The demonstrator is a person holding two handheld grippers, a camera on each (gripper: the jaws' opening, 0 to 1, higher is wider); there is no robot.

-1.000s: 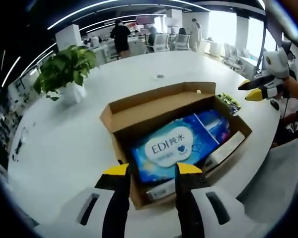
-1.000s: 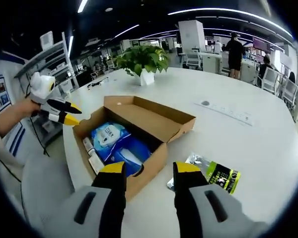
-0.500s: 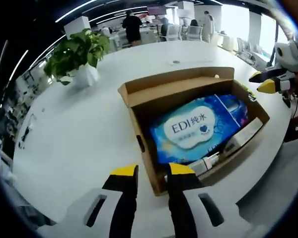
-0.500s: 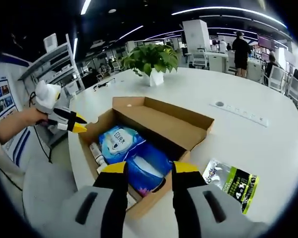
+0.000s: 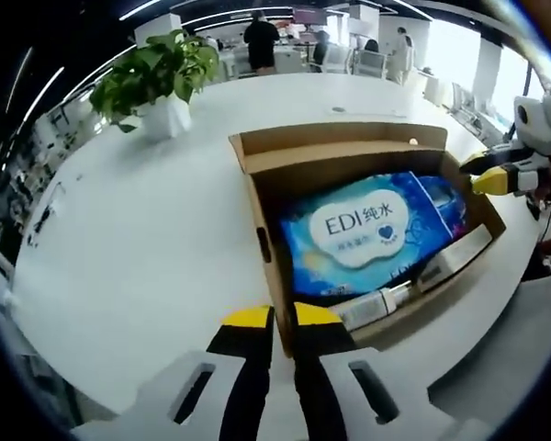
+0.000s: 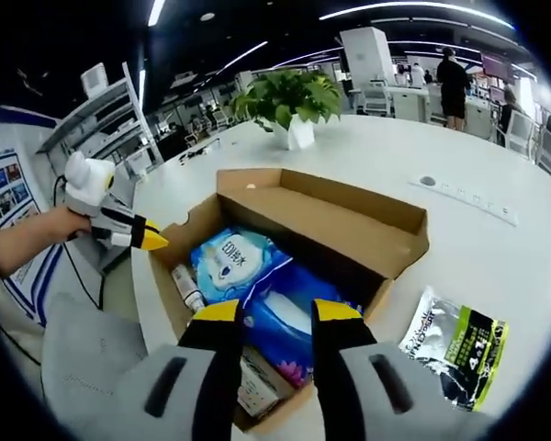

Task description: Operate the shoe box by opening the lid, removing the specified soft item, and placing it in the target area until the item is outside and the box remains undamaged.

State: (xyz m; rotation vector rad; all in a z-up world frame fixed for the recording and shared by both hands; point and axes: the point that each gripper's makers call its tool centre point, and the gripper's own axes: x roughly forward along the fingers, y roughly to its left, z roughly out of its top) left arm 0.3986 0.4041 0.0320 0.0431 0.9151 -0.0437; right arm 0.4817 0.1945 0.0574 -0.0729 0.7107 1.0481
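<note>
In the left gripper view, the left tool (image 5: pixel 274 317) sits lowest and nearest, its yellow-tipped jaws drawn close together on either side of the near wall of the shoe box (image 5: pixel 268 253), seemingly pinching the cardboard edge. Just beyond that wall, inside the open box, lies the soft item, a blue wet-wipes pack (image 5: pixel 363 230) printed with "EDI" on a white cloud shape, with a slim white tube (image 5: pixel 378 303) wedged along the box's right side next to it. The box's lid flap (image 5: pixel 335 140) stands up on the far side. At the right edge of this view the right tool (image 5: pixel 500 176) hovers by the box's right corner, held in a person's hand. Farther off on the white tabletop (image 5: pixel 138 239) stands a potted plant (image 5: pixel 156 78) (people stand among desks well behind it). In the right gripper view, the right tool (image 6: pixel 277 312) hangs over the near end of the box (image 6: pixel 386 276) with its jaws apart and holding nothing, the wipes pack (image 6: pixel 231 262) just beyond its tips. A green-and-black foil pouch (image 6: pixel 459 344) lies on the tabletop just right of the box, and the left tool (image 6: pixel 138 234) touches the box's left corner.
</note>
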